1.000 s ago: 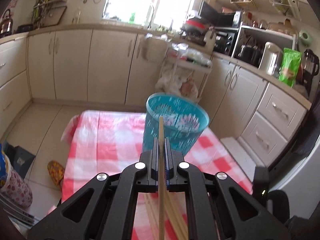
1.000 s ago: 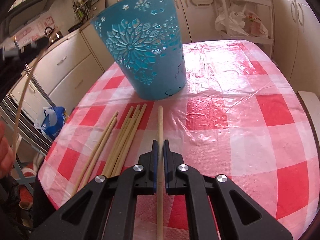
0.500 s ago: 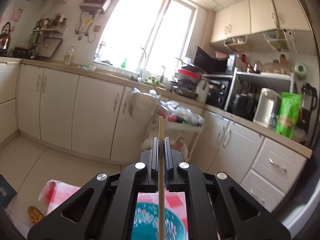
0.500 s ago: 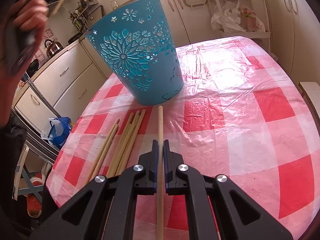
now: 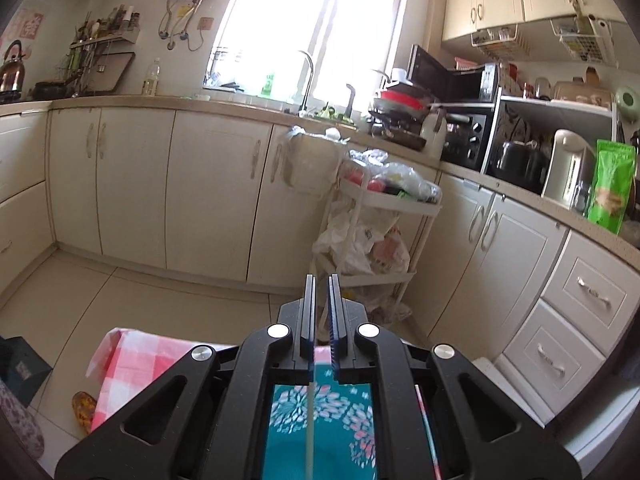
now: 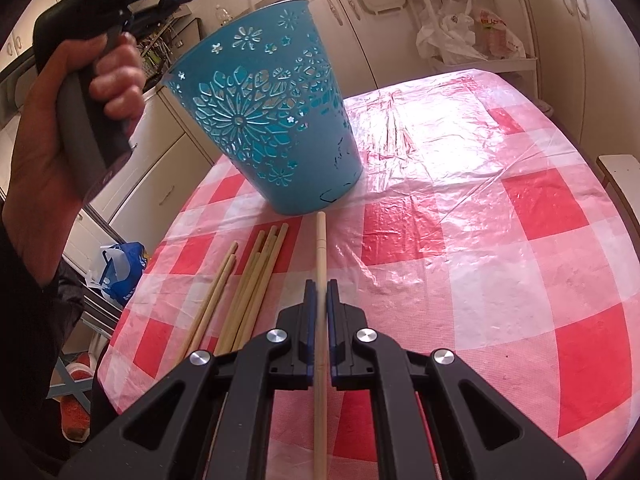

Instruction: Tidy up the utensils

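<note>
Left tongs (image 5: 322,280) are almost fully closed, with only a narrow slit between the jaws, and they hang high above everything else. Right tongs (image 6: 318,282) are closed on one chopstick (image 6: 320,248), which runs straight forward out of the jaws and lies low over the table.

Under the right tongs the table (image 6: 500,240) spreads out, covered with a red and white checked cloth. It serves as the working surface.

Ahead of the right tongs, just beyond the tip of the held chopstick, the blue basket (image 6: 264,120) stands upright on the cloth. Directly under the left tongs its open mouth (image 5: 340,420) is visible. I judge that this is why the person's left hand (image 6: 80,120) lifts the tool so high: a stick let go there goes straight in.

Left of the right tongs, a group of loose chopsticks (image 6: 252,280) lies on the cloth, roughly parallel and pointing at the basket, so each one can be pinched lengthwise.

Below the left jaws a pale stick (image 5: 309,432) shows over the basket's mouth. It is blurred, and I cannot tell if the jaws pinch its upper end or if it is free. No part of it shows between the tips.
</note>
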`<state>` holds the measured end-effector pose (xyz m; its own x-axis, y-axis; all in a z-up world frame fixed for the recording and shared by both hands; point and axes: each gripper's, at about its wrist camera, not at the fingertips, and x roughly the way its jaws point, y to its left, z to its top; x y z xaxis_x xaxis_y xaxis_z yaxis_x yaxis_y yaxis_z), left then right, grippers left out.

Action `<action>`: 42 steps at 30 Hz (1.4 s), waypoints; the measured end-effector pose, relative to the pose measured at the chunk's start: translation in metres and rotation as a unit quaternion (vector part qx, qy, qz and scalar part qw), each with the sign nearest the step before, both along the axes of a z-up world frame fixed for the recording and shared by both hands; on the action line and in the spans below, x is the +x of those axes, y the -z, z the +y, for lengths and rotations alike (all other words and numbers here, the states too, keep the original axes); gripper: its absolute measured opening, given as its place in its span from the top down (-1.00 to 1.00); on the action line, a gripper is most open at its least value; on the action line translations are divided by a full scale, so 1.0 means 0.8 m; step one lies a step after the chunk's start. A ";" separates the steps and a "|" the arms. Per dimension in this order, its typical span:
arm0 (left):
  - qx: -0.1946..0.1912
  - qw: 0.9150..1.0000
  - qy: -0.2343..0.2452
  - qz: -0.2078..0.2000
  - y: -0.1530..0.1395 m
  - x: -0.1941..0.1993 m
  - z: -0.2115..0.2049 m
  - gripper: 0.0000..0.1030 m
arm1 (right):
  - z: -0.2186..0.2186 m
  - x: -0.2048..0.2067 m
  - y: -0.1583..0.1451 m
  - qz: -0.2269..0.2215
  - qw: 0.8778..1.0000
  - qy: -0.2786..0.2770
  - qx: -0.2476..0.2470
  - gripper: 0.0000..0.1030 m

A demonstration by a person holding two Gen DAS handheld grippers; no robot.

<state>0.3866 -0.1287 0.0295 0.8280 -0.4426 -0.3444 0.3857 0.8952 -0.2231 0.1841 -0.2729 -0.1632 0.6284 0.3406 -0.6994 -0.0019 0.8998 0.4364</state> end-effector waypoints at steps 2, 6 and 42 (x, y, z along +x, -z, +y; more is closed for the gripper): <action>0.010 1.000 0.004 0.003 0.004 -0.014 0.005 0.82 | 0.000 -0.001 -0.001 -0.003 1.000 0.002 0.000 0.88; 0.022 1.000 0.002 0.004 0.010 -0.049 0.023 0.50 | 0.000 -0.004 -0.004 -0.012 1.000 0.004 -0.003 0.88; -0.047 0.998 0.006 0.051 0.018 -0.195 0.089 -0.01 | 0.011 -0.022 -0.183 -0.333 0.940 0.060 -0.046 0.88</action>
<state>0.2307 -0.0578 0.0152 0.7852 -0.4864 -0.3833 0.3676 0.8642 -0.3436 0.1664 -0.2640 -0.0166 0.9670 0.1970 -0.1615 -0.1434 0.9450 0.2940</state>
